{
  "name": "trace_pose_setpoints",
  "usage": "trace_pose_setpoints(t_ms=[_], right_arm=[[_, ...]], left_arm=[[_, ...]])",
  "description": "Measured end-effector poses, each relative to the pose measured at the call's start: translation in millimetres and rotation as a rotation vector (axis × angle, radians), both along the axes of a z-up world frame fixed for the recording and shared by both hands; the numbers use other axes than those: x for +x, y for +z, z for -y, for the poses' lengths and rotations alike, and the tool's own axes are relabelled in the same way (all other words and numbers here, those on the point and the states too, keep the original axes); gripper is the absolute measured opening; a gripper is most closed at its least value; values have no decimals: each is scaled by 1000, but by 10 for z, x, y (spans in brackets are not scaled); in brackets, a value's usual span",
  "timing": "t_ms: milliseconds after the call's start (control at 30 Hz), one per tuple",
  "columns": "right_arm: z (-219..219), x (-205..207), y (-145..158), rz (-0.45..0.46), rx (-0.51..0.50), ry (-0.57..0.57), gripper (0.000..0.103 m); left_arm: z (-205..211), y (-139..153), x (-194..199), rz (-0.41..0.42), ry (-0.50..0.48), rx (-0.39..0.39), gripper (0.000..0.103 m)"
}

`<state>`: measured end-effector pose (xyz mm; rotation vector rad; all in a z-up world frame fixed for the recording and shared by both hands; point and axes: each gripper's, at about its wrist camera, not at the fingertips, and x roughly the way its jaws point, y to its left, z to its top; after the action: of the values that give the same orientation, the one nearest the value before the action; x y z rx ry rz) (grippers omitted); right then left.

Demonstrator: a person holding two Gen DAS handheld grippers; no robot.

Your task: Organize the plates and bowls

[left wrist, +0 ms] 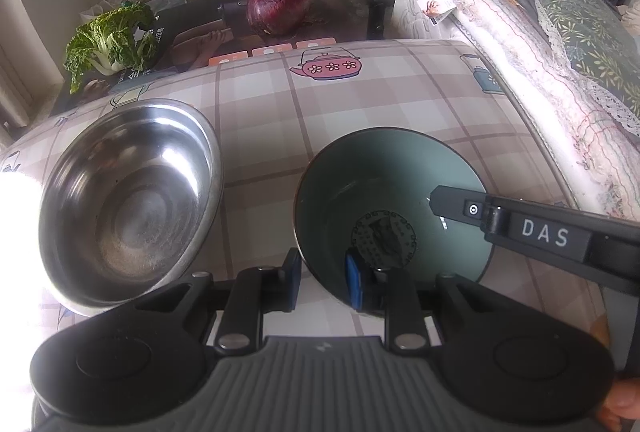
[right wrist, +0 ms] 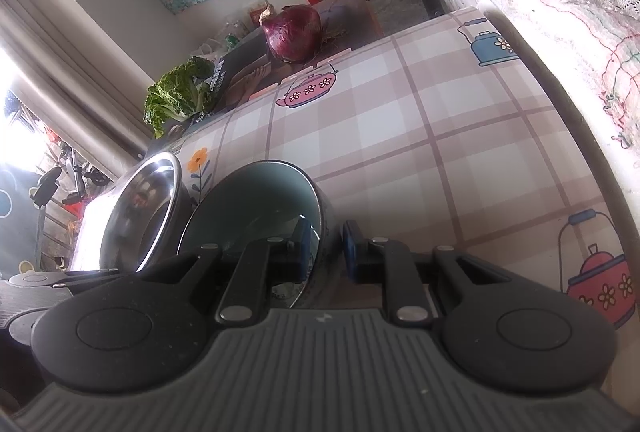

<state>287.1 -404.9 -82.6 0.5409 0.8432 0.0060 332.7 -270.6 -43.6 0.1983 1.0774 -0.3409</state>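
With both my left gripper (left wrist: 323, 274) and right gripper (right wrist: 325, 252) clamped on the green bowl's (left wrist: 384, 188) rim beside the steel bowl (left wrist: 132, 200), I should lift evenly, keeping it level

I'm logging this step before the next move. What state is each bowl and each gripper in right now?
Green bowl: upright on the checked tablecloth, empty, rim gripped on two sides.
Steel bowl: upright beside the green one, empty, not held.
Left gripper: shut on the green bowl's near rim.
Right gripper: shut on the green bowl's wall, one finger inside, one outside.
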Motion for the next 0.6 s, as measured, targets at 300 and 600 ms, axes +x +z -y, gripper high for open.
trace_pose_setpoints(t_ms=[300,600], right_arm=[[11,-13,22,4,3,-5,17],[7,-40,124,22,-1,-8,17]], left_arm=[[-13,62,-33,15,0,-6,25],[-28,199,-78,40,0,-21,25]])
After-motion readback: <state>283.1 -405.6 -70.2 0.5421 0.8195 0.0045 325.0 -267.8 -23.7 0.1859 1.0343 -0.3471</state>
